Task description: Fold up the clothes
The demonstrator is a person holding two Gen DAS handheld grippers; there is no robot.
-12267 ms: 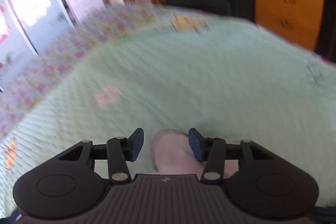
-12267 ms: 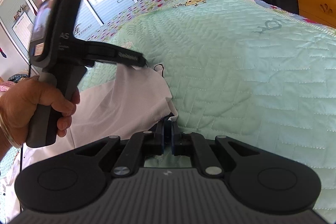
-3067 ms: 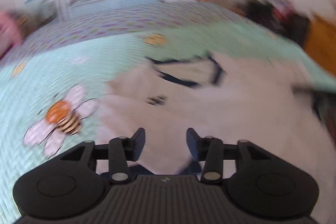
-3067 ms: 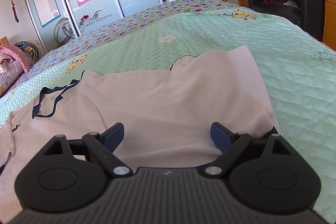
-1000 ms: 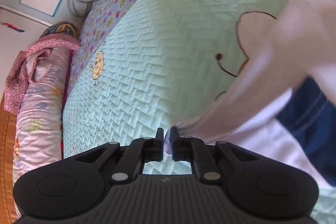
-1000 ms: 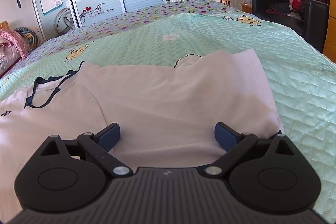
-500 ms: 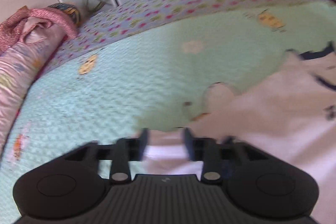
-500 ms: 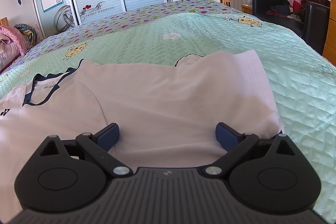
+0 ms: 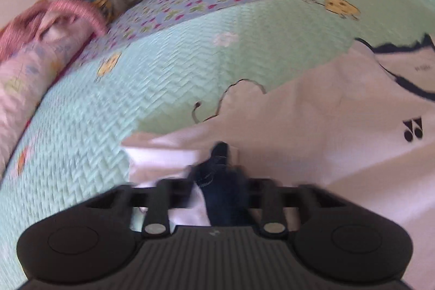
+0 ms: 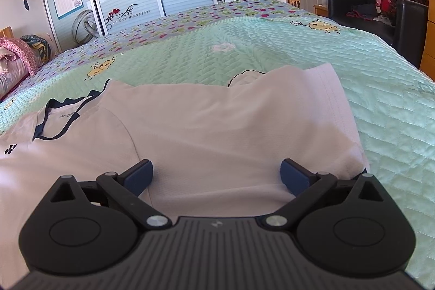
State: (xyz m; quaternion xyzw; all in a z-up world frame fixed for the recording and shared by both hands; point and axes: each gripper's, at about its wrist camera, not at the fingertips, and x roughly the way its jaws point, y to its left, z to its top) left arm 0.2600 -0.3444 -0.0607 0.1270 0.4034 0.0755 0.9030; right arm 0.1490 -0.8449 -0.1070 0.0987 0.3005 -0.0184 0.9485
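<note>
The white shirt (image 10: 217,127) lies spread on the near part of the bed (image 10: 353,67), collar to the left. The left gripper (image 9: 220,181) is closing on blurred dark-blue trim at a sleeve edge, so its bite could be thin and slip. The right gripper (image 10: 216,175) stands wide apart over the shirt, holding nothing; a pull from the left could drag the fabric askew.
</note>
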